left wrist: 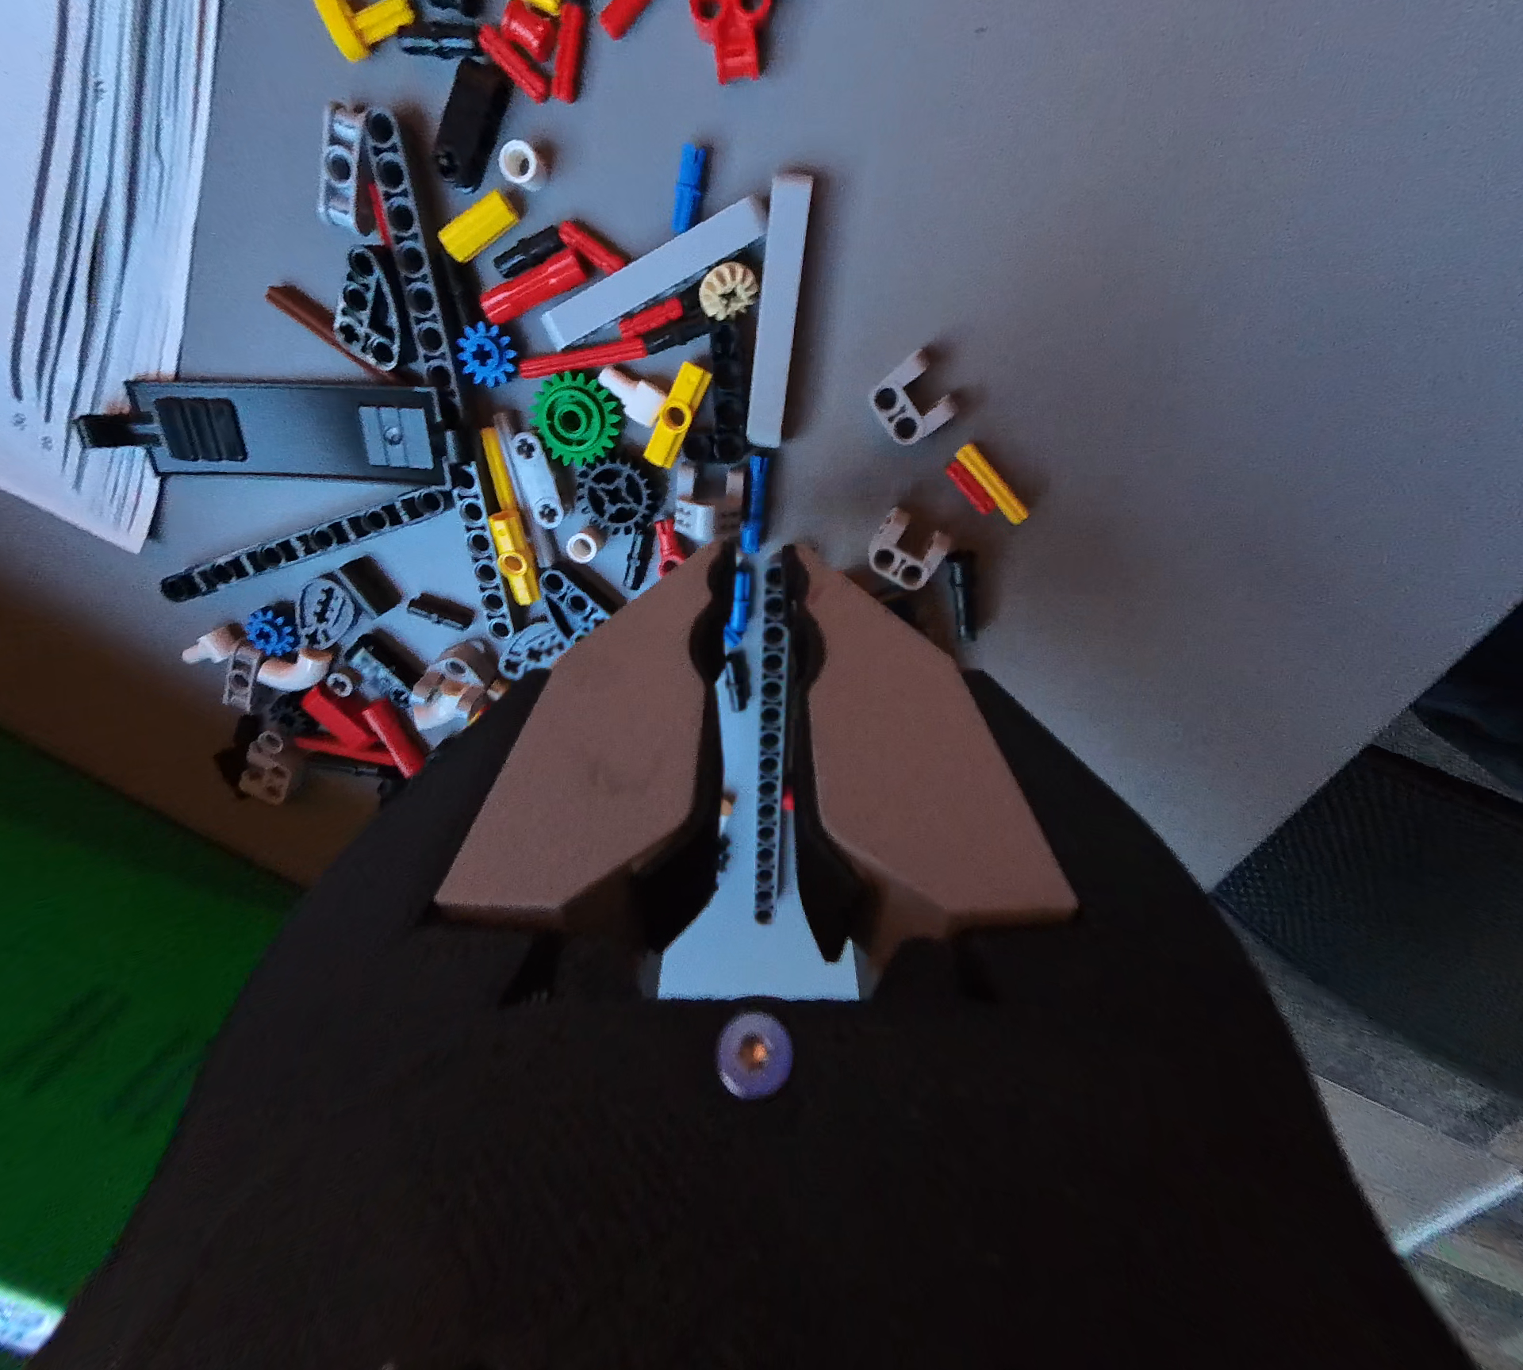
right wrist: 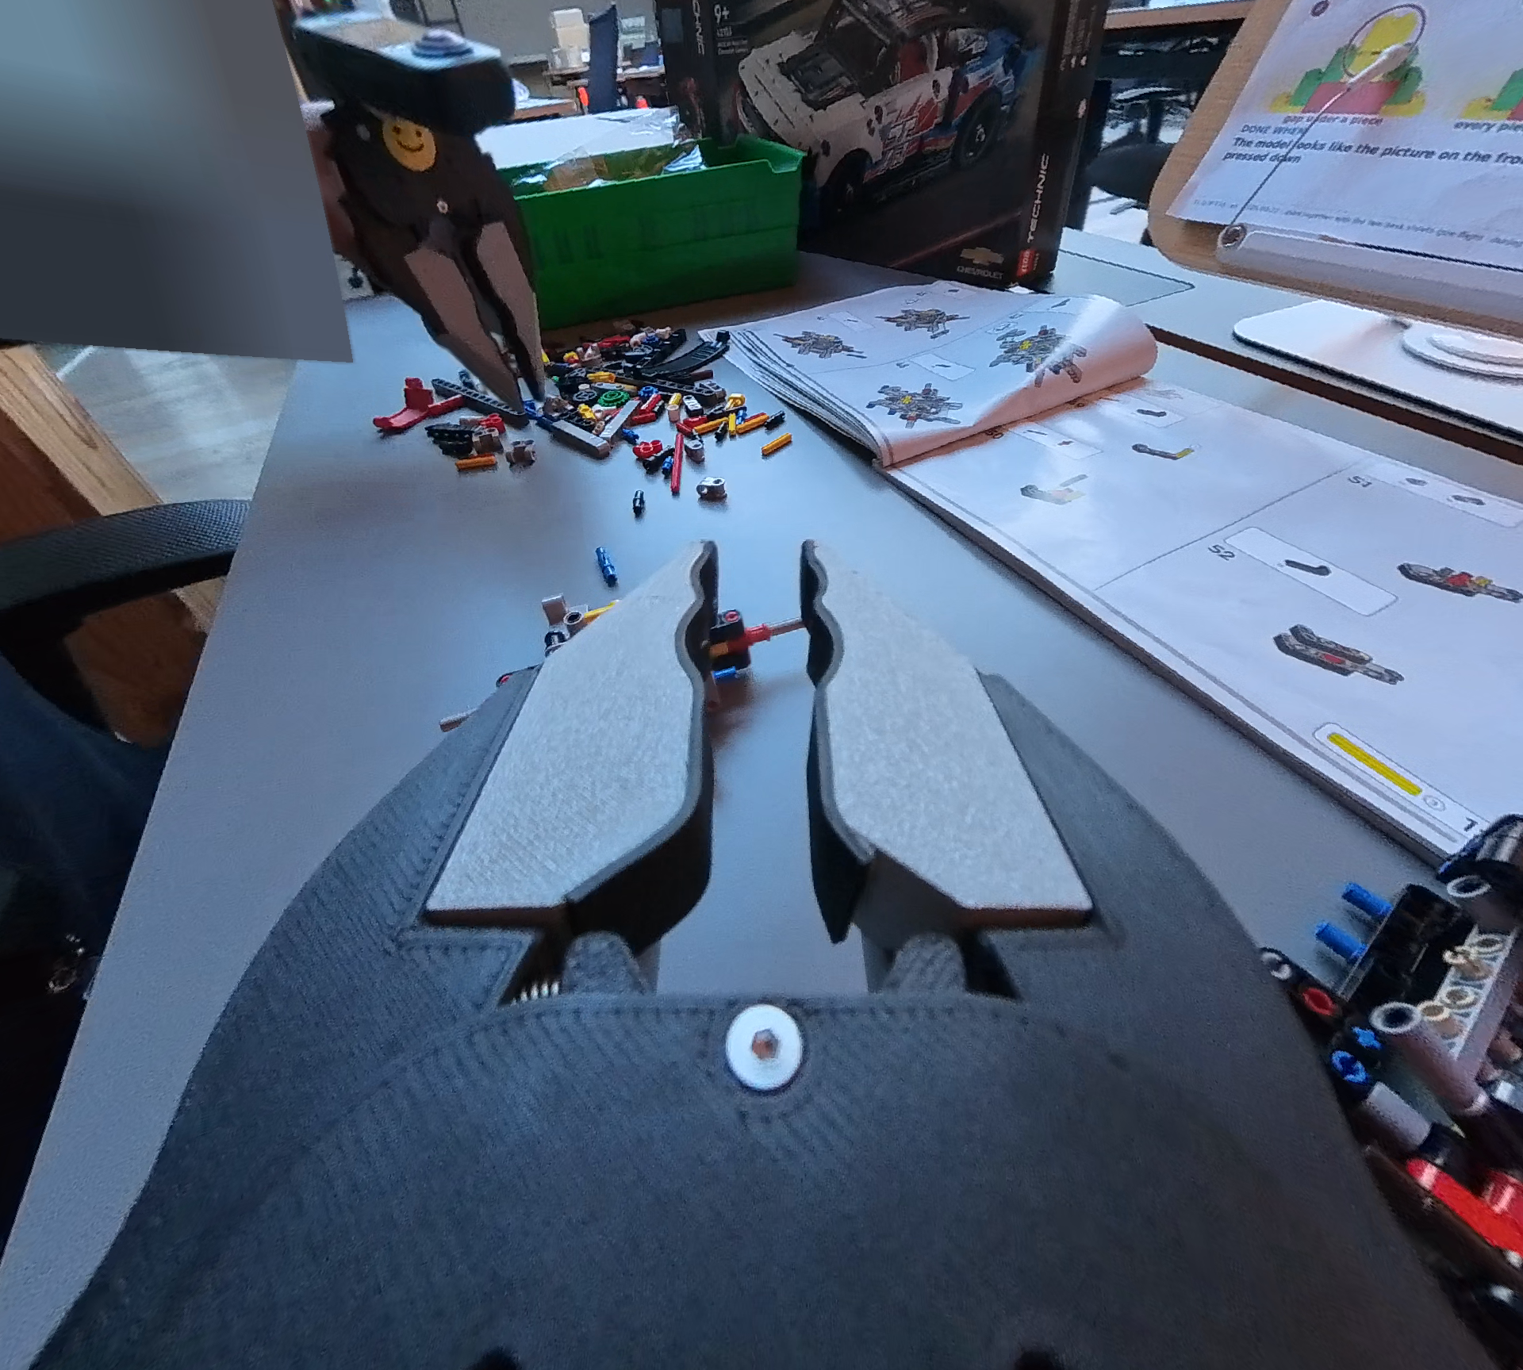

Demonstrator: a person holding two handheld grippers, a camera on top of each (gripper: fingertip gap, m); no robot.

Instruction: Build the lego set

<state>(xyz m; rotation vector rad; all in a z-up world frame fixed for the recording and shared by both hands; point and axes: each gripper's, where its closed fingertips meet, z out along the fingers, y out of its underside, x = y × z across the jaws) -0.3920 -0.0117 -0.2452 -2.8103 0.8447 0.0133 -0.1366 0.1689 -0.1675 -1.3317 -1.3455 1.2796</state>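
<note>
Left gripper [left wrist: 756, 556] dips into the parts pile [left wrist: 527, 374], jaws narrowly apart astride a dark beam [left wrist: 771, 712], not pinching. Right gripper [right wrist: 758, 547] pinches a small assembly [right wrist: 729, 638] by its axle, steady above the table [right wrist: 395, 589].

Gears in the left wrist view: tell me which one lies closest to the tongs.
The black gear, just below the larger green gear. Both blue gears and the tan one lie farther from the left tongs.

Counted on the surface [left wrist: 1154, 176]: one green gear [left wrist: 575, 419], two blue gears [left wrist: 486, 354], one black gear [left wrist: 618, 495], one tan gear [left wrist: 728, 290]. Two long grey tiles [left wrist: 779, 308] and two grey forked connectors [left wrist: 911, 397] are listed. One green bin [right wrist: 659, 226] and one open instruction booklet [right wrist: 1154, 506] are recorded.
</note>
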